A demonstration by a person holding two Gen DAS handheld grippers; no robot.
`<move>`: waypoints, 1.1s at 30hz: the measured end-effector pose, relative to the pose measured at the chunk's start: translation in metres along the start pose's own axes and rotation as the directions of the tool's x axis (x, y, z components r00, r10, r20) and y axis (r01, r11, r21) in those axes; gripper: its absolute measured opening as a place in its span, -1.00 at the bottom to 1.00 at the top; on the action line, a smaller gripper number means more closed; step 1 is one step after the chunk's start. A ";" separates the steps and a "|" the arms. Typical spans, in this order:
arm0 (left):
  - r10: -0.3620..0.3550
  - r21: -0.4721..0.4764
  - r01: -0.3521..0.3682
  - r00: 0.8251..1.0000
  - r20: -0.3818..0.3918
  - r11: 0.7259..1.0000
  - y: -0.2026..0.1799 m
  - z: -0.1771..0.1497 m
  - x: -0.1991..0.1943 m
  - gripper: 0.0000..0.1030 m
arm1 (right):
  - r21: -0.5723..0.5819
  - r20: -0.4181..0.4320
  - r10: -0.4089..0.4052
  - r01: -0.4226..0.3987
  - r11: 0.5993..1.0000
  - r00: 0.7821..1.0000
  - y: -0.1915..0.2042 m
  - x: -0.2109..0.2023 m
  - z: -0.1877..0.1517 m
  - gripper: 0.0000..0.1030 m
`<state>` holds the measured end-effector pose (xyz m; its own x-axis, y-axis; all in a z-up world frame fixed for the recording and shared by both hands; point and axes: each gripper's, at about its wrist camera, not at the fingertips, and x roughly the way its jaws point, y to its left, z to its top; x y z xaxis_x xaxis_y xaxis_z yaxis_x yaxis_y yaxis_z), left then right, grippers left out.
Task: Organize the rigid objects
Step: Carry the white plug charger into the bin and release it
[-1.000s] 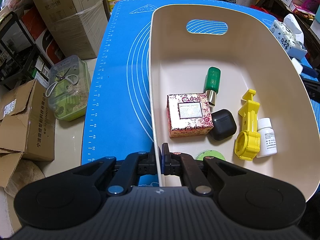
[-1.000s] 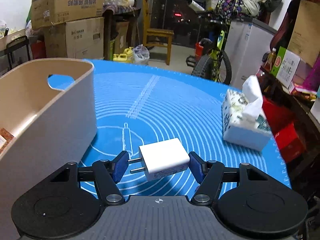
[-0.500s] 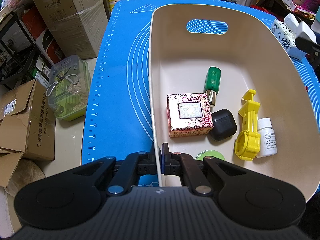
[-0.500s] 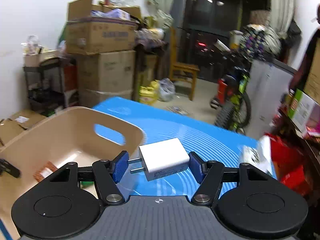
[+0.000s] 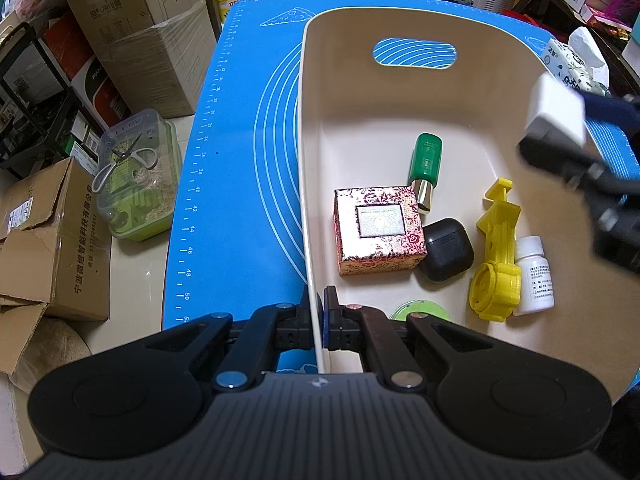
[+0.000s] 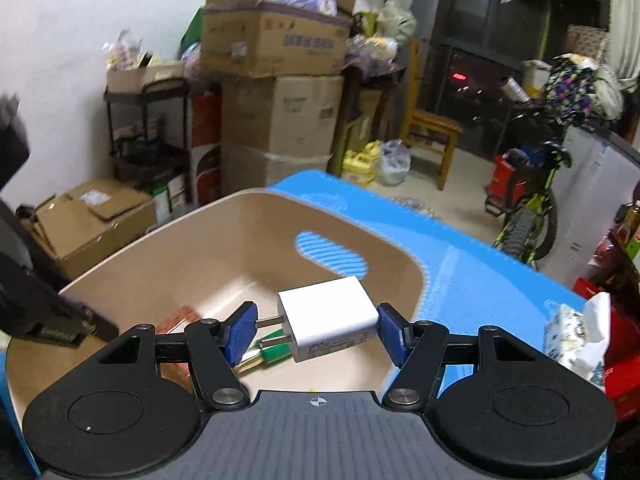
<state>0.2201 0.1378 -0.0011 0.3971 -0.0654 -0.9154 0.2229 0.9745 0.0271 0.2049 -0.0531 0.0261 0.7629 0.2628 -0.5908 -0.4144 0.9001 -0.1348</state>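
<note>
Left view only: bin (image 5: 500, 92) floor laid out from above — patterned box (image 5: 378, 230), green bottle (image 5: 426, 160) at its 1 o'clock, black case (image 5: 446, 250) touching the box at its 4 o'clock, yellow part (image 5: 496, 256), white bottle (image 5: 534, 276) just beside it, green lid (image 5: 420, 310) half hidden behind the fingers.
Right view only: the charger's (image 6: 330, 312) two prongs pointing to 9 o'clock, and the room beyond — boxes, a chair (image 6: 430, 128), a bicycle (image 6: 528, 208).
Both views: blue mat (image 5: 240, 160) under the bin; tissue pack (image 6: 576, 330) on it, outside the bin at 3 o'clock.
Charger: white, off the surface, above the bin's right-hand rim; in the left view blurred, at 2 o'clock from the box.
Right gripper (image 6: 316, 330): blue pads pinching the charger end to end, one pad (image 6: 242, 332) against the prong tips, the other on its flat back; fingers about half spread around it.
Left gripper (image 5: 318, 320): fingers pressed together on the bin's near-left wall, one inside, one outside.
Right pose: tilted moderately down, looking over the bin toward the handle slot (image 6: 332, 256) at 12 o'clock.
Left pose: pointing steeply down at the rim.
</note>
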 end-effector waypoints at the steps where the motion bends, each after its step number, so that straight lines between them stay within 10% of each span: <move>1: 0.000 0.000 0.000 1.000 0.000 1.000 0.000 0.000 0.000 -0.90 | -0.008 -0.012 0.009 -0.009 1.000 1.000 0.005 0.003 0.000 0.31; 16: 0.001 0.001 -0.001 1.000 -0.001 1.000 0.000 0.000 0.000 -0.90 | -0.099 -0.235 0.029 -0.053 0.994 0.972 0.044 0.038 -0.015 0.31; 33: 0.000 -0.001 0.000 1.000 -0.001 1.000 0.000 0.000 0.000 -0.90 | 0.103 -0.094 0.014 -0.005 0.995 0.995 -0.004 -0.013 -0.001 0.81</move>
<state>0.2205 0.1375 -0.0014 0.3961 -0.0652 -0.9159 0.2221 0.9747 0.0267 0.1965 -0.0605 0.0335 0.7070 0.2419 -0.6646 -0.3648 0.9298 -0.0496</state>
